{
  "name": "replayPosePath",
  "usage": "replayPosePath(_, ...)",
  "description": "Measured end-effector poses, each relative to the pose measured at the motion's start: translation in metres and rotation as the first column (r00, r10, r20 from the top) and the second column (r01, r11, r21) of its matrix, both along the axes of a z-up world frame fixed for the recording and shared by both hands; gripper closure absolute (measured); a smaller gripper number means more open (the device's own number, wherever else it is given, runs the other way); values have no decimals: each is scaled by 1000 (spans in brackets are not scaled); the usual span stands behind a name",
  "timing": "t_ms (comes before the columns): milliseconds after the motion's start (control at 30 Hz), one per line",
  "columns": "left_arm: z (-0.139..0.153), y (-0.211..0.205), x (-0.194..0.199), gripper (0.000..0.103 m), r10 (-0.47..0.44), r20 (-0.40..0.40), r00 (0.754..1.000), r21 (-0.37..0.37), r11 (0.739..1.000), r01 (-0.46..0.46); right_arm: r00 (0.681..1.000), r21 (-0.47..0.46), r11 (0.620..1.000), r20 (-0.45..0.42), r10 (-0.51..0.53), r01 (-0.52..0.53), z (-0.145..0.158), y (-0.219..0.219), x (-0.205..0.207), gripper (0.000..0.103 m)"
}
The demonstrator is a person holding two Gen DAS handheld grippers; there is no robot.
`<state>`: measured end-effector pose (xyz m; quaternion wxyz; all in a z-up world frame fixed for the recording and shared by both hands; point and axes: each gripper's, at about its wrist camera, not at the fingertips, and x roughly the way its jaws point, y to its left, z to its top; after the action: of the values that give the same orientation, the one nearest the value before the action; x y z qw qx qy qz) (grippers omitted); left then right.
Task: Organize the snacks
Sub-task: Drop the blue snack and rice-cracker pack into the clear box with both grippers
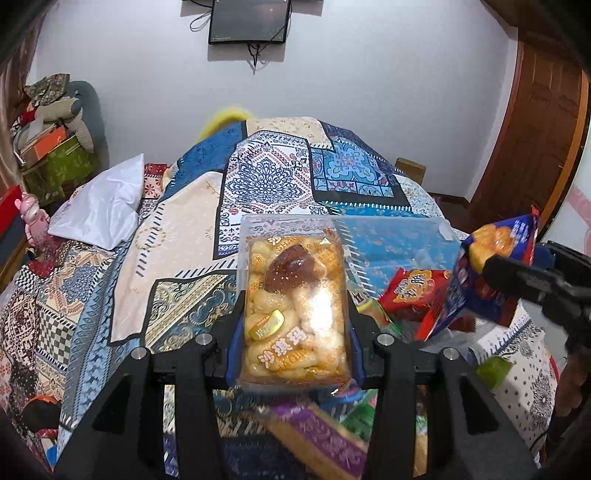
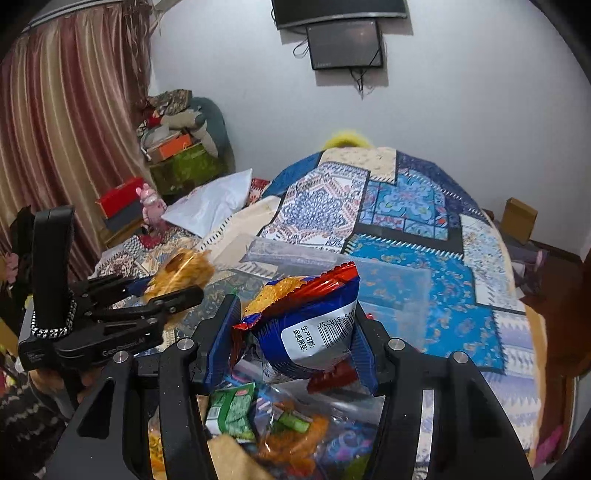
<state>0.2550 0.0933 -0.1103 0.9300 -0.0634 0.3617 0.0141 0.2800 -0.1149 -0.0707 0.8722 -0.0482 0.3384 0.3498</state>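
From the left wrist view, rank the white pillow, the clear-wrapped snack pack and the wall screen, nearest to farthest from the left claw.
1. Clear-wrapped snack pack, gripped in the left claw.
2. White pillow, on the bed, to the left.
3. Wall screen, high on the far wall.
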Motion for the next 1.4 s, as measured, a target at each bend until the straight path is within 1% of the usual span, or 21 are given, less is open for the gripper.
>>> replayPosePath(233, -13, -1, 25, 58, -4, -31, 1000, -18, 1000, 3, 999, -25, 999, -50, 22, -23, -21, 21, 18, 50)
replayPosePath(333, -16, -1, 29, 58, -6, -38, 999, -20, 1000, 5, 998, -31, 999, -61, 19, -21, -26, 26, 23, 48)
replayPosePath(433, -14, -2, 28, 58, -6, -33, 999, -9, 1000, 5, 998, -36, 999, -65, 7, -9, -27, 26, 25, 47)
replayPosePath(533, -7, -2, 23, 57, -10, -27, 1000, -17, 1000, 10, 998, -56, 998, -65, -11, 8, -27, 25, 26, 41)
replayPosePath(567, -5, -2, 21, 57, -10, -26, 1000, -17, 1000, 10, 998, -68, 998, -61, -20, 15, -25, 24, 24, 35)
replayPosePath(600, -3, -2, 19, 56, -11, -23, 1000, -19, 1000, 10, 998, -75, 997, -55, -25, 21, -24, 23, 23, 28)
replayPosePath(667, 2, -1, 13, 54, -12, -14, 1000, -23, 1000, 12, 999, -68, 997, -33, -39, 37, -18, 17, 19, 23)
replayPosePath(767, 9, -2, 2, 45, -8, -4, 1000, -18, 1000, 8, 999, -56, 998, -12, -41, 40, -6, 9, 10, 23)
replayPosePath(867, 14, -4, -11, 45, -8, -5, 1000, 3, 1000, 8, 999, -45, 998, 4, -45, 45, 5, -1, -1, 22)
replayPosePath(1067, 16, -8, -37, 39, -10, -24, 1000, 12, 1000, 10, 997, -59, 996, 44, -59, 62, 19, -22, -29, 22)
replayPosePath(1133, 13, -10, -45, 38, -9, -36, 999, 21, 1000, 10, 996, -66, 995, 50, -68, 72, 20, -30, -37, 22)
replayPosePath(1233, 3, -12, -57, 37, -12, -70, 998, 11, 1000, 13, 995, -74, 993, 38, -87, 90, 17, -45, -47, 21)
replayPosePath(1333, -9, -14, -63, 37, -8, -109, 994, 3, 1000, 8, 994, -90, 990, 18, -111, 112, 8, -59, -54, 21)
replayPosePath(1400, -21, -16, -66, 37, -3, -141, 990, 14, 1000, 5, 992, -99, 988, -10, -124, 122, -2, -67, -57, 21)
